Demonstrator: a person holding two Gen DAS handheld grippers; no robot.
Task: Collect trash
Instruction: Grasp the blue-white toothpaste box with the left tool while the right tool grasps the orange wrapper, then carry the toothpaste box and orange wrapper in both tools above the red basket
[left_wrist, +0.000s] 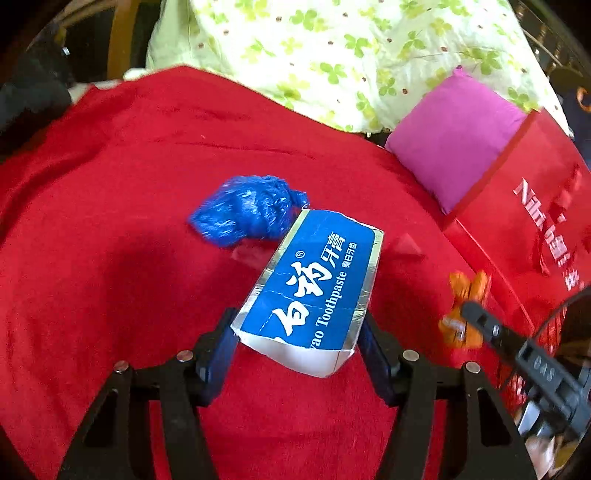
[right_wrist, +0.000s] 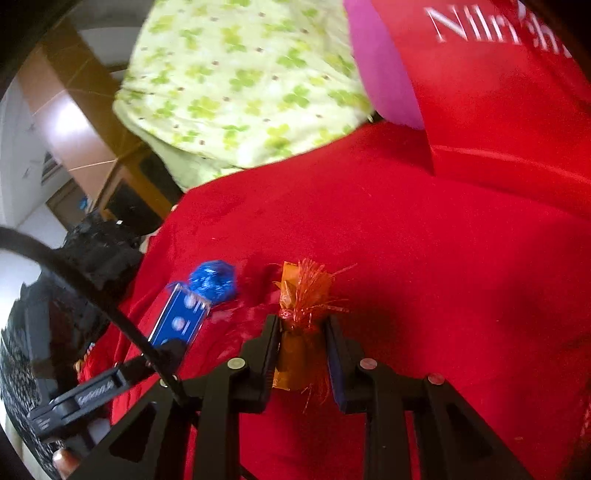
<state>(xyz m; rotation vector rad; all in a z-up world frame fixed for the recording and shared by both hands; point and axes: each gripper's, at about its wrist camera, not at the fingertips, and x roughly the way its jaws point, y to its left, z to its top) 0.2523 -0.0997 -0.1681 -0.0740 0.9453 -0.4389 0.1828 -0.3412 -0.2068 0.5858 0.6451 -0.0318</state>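
Note:
My left gripper (left_wrist: 298, 334) is shut on a flattened blue toothpaste box (left_wrist: 314, 280) and holds it above the red cloth (left_wrist: 129, 184). A crumpled blue plastic bag (left_wrist: 249, 209) lies on the cloth just beyond the box. My right gripper (right_wrist: 302, 334) is shut on an orange wrapper with red tinsel (right_wrist: 301, 321). The right wrist view also shows the box (right_wrist: 179, 319) and the blue bag (right_wrist: 213, 282) to the left. The orange wrapper (left_wrist: 467, 295) and the right gripper show at the right of the left wrist view.
A red tote bag with white lettering (left_wrist: 535, 221) stands at the right, also in the right wrist view (right_wrist: 498, 92). A magenta cushion (left_wrist: 454, 136) and a green-flowered quilt (left_wrist: 351, 55) lie behind. A small clear wrapper scrap (left_wrist: 251, 254) lies on the cloth.

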